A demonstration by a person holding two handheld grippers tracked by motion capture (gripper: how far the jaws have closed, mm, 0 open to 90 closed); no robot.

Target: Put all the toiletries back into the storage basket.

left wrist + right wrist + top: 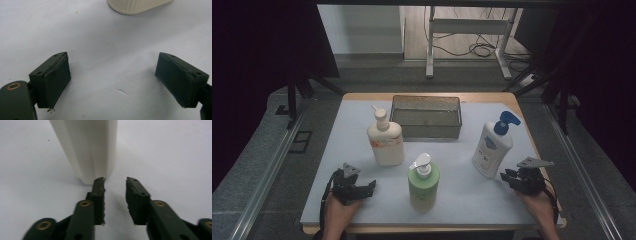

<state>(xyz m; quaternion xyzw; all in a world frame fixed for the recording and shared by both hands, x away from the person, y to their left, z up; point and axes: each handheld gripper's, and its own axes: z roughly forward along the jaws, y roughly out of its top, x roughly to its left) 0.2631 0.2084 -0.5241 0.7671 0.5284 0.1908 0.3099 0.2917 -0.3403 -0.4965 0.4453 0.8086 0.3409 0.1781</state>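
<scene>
While nothing is held yet, the work looks barely begun: the right gripper (512,176) sits just beside the base of the white plastic pump bottle with the blue dispenser head (492,146), its jaws parted a little with only bare desk between them, and that bottle stands at the right of the white-covered desk (347,150). In the right gripper view, the left jaw tip is at the bottle's foot (87,150); I cannot tell if it touches. The left gripper (364,189) rests near the front left, jaws wide apart and empty. A cream pump bottle with an orange label (385,137) and a green pump bottle with a white head (423,182) stand untouched. The dark rectangular mesh basket (426,125) at the back appears empty, so any placing is probably still to do.
</scene>
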